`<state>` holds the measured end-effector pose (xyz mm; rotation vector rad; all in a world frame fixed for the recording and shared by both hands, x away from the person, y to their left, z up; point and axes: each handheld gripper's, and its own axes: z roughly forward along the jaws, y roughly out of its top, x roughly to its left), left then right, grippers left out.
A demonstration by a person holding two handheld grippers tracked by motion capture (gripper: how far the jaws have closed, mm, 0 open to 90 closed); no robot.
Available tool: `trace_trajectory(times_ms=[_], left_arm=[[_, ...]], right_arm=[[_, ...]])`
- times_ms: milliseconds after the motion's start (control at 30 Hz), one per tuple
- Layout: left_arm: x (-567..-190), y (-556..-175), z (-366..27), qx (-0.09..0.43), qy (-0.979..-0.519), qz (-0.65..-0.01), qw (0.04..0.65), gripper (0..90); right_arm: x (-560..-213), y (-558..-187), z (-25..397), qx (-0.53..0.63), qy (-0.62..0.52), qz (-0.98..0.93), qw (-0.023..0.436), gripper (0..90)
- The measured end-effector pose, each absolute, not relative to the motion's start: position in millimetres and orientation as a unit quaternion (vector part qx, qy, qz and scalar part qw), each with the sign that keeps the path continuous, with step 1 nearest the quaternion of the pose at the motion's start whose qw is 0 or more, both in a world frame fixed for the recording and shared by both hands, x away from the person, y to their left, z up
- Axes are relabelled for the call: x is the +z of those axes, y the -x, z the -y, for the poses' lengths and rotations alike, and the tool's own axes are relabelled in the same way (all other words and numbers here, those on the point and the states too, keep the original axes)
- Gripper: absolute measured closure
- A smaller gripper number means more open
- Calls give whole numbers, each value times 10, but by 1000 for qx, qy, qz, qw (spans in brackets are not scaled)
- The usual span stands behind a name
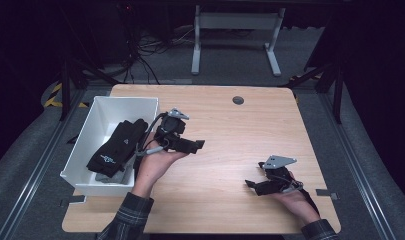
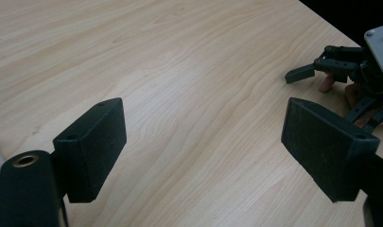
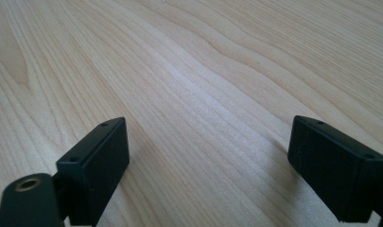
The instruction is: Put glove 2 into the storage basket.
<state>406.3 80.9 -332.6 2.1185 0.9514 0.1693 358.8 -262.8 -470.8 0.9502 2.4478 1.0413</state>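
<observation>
Both tools empty at this moment, jaws spread wide on each. Left gripper point(image 1: 190, 145), held just beside the right wall of the white rectangular plastic bin point(image 1: 101, 109), pointing out over the pale wood-grain table point(image 1: 230, 125) rather than into the bin. Black fabric gloves with small white logos point(image 1: 117, 145) lying in a heap inside that bin, along its near half, partly over something grey at the bottom. Right gripper point(image 1: 257, 182) resting low near the table's front right, well apart from the bin; also visible far off in the left gripper view point(image 2: 302, 73), black pads parted. Likely step in hand: reaching for the gloves with the left tool. To do it well: turn the left wrist back toward the bin, come over the wall from above rather than across it, keep the pads point(image 2: 92, 146) wide until they straddle a raised fold of fabric, then close on a thick bunch, not a single fingertip of cloth. Lift straight up to clear the rim. Keep the right tool open and ready at mid-table to take the other end.
</observation>
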Motion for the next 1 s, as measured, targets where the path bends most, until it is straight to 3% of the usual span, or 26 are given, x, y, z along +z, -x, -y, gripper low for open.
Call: trace_trajectory(times_ms=[1000], left_arm=[[-4271, -3774, -373, 51, -873, -311, 372, 158]], right_arm=[[-4709, -3582, 2621, 364, -331, -856, 159, 139]])
